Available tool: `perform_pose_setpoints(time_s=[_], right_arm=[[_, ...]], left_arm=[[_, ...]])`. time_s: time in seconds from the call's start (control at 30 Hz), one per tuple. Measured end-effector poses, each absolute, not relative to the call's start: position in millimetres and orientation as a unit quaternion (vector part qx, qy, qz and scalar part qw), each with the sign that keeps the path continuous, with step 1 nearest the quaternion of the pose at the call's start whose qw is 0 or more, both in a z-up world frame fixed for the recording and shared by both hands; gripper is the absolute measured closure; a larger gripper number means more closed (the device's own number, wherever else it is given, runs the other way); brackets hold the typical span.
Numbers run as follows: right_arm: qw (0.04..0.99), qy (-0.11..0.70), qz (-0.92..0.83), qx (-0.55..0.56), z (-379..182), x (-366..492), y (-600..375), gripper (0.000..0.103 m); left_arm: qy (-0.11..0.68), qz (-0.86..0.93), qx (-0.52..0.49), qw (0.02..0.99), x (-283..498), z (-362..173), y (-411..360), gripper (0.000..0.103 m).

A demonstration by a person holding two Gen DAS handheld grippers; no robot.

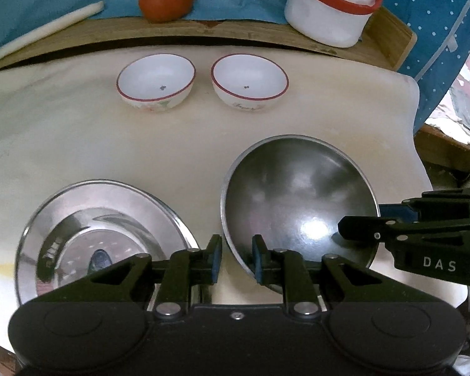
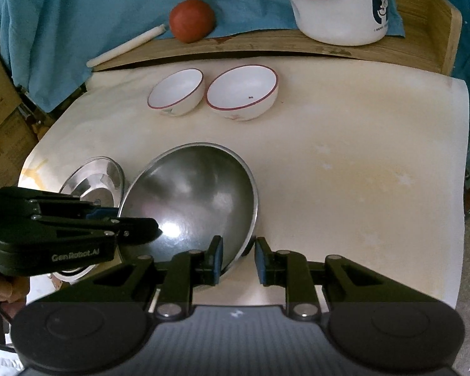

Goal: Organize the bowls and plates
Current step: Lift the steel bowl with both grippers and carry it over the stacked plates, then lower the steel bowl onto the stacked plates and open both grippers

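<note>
Straddling the tilted steel bowl [image 2: 191, 200] rim, both hand-held grippers [image 1: 236, 255] [image 2: 237, 258] sat open; bench [image 2: 360, 172] right side bare.

Left gripper [image 1: 236, 258]: matte black linkage, blue finger pads [image 1: 215, 261], silver pivot screws; right gripper [image 2: 238, 261]: same build. White lettering beside each body; skin tone behind.

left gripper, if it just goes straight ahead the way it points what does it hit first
Most likely the steel bowl. The left gripper stands open with the bowl's near left rim between its fingers, one pad inside, one outside. The steel plate sits just left of that line. Depth is hard to judge.
</note>
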State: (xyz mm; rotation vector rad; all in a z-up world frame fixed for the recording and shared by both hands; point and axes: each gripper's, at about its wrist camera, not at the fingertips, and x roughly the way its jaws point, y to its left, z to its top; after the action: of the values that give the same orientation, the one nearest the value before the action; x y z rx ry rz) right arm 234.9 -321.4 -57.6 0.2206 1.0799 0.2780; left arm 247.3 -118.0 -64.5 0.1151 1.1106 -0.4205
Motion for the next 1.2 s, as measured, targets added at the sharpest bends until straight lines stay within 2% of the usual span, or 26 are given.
perform_pose_setpoints(time_s=[0.07, 0.2, 0.27, 0.5, 0.6, 0.7, 0.77, 0.87, 0.97, 1.2], right_arm=[[0.844, 0.51, 0.128, 0.105, -56, 234, -320, 0.071], [0.848, 0.505, 0.114, 0.115, -52, 234, -319, 0.067], [0.851, 0.501, 0.104, 0.121, -49, 235, -321, 0.062], [0.861, 0.487, 0.065, 0.135, -39, 236, -326, 0.053], [0.864, 0.481, 0.053, 0.139, -37, 237, -327, 0.044], [0.868, 0.475, 0.042, 0.141, -35, 236, -327, 0.034], [0.87, 0.47, 0.037, 0.145, -34, 236, -327, 0.019], [0.873, 0.462, 0.034, 0.153, -34, 235, -326, 0.003], [0.874, 0.457, 0.036, 0.159, -35, 235, -323, 0.0], [0.881, 0.445, 0.038, 0.154, -38, 241, -310, 0.0]], left_arm=[[0.52, -0.203, 0.055, 0.828, 248, -63, -115, 0.079], [0.517, -0.222, 0.069, 0.824, 252, -60, -113, 0.074], [0.509, -0.229, 0.08, 0.826, 255, -55, -113, 0.066], [0.485, -0.253, 0.094, 0.832, 266, -37, -110, 0.056], [0.478, -0.256, 0.091, 0.835, 270, -34, -106, 0.047], [0.474, -0.255, 0.084, 0.839, 275, -32, -99, 0.033], [0.474, -0.249, 0.076, 0.841, 278, -32, -95, 0.021], [0.48, -0.236, 0.059, 0.843, 287, -34, -84, 0.011], [0.488, -0.215, 0.03, 0.846, 298, -37, -71, 0.003], [0.49, -0.177, -0.024, 0.853, 326, -41, -39, 0.001]])
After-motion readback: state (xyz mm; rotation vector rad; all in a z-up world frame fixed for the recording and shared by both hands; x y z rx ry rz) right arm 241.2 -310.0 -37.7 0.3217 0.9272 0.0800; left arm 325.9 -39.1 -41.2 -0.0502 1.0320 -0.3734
